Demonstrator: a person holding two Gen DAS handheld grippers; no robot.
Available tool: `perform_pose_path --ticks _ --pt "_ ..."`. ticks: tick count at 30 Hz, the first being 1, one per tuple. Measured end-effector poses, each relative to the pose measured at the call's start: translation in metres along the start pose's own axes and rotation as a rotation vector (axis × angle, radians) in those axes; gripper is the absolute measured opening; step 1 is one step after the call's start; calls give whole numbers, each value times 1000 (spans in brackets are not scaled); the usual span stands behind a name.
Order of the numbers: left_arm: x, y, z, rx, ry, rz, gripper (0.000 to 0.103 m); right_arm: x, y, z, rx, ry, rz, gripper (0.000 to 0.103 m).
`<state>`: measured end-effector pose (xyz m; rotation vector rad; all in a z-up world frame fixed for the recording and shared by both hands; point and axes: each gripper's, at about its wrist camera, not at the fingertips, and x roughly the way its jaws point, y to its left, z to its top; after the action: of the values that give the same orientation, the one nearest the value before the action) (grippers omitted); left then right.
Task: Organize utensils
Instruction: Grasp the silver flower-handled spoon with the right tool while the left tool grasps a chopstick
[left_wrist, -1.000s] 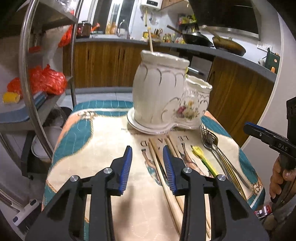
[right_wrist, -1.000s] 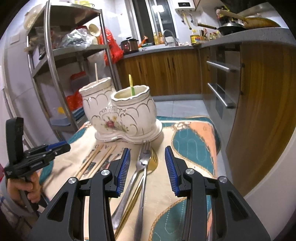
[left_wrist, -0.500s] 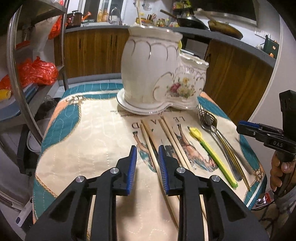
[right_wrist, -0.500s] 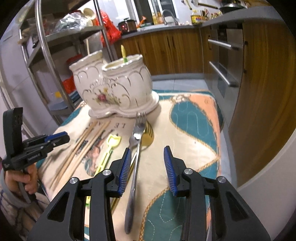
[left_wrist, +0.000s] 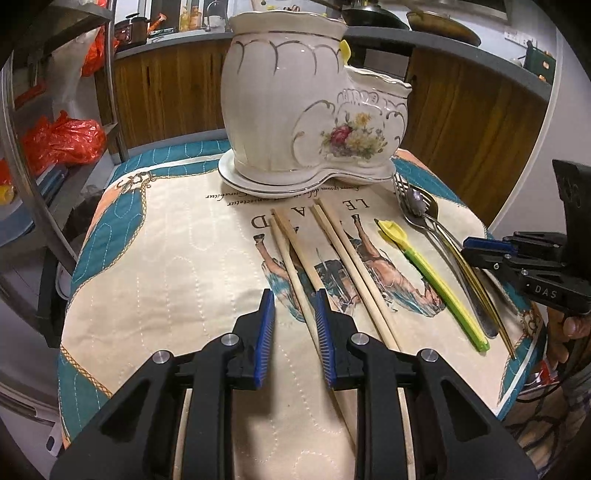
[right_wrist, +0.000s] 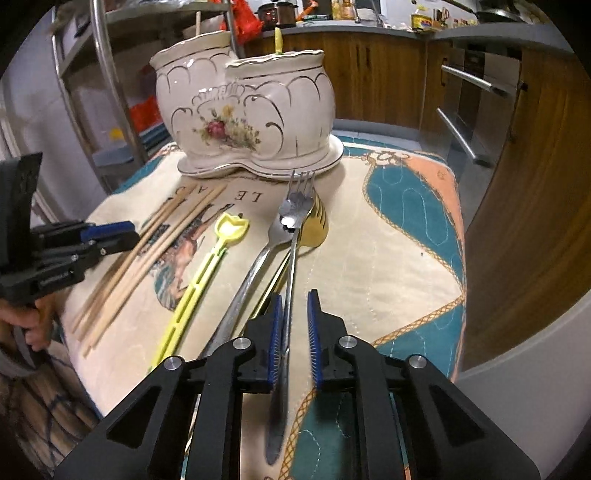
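A: Right gripper (right_wrist: 294, 325), where's the fork (right_wrist: 291, 258)?

B: Centre of my frame, handle running straight back between my fingers, tines toward the holder (right_wrist: 255, 122) at the top. Fingers narrowly spread, left pad seems to touch it, no pinch yet.

A: And the left gripper (left_wrist: 293, 325)?

B: Spread, empty. Chopsticks (left_wrist: 295, 266) run lengthwise from mid-frame; one passes just inside the right finger. Each hand is nearest its own piece, I'd say.

Left claw (left_wrist: 293, 332) parted around a chopstick (left_wrist: 291, 269), ceramic holder (left_wrist: 288, 110) beyond
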<state>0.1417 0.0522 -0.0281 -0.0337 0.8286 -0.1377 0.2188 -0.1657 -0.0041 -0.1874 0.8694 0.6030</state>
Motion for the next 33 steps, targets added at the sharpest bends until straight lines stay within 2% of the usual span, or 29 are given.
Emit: perform_pose_path --ticks 4,8,12,17,22,25,27,30,33 --pt "1 -4 0 25 3 27 23 1 1 3 -19 9 -20 13" --pt "6 -9 7 74 40 82 21 9 6 17 -64 87 -42 12" --pt "8 -13 17 116 145 95 21 22 15 41 -147 231 -68 12" --pt "10 -19 27 192 286 105 21 35 16 60 -178 383 -72 12" --pt "17 -12 39 147 411 64 20 45 28 71 -216 474 -141 12" --pt "20 -6 44 114 438 50 19 47 34 69 -225 490 -151 4" --pt "20 -2 46 84 431 49 17 45 33 66 -208 472 -153 4" --pt "19 10 46 37 396 56 6 39 28 61 -175 431 -137 4" --pt "15 19 41 -10 337 36 4 30 21 53 -130 390 -97 4"
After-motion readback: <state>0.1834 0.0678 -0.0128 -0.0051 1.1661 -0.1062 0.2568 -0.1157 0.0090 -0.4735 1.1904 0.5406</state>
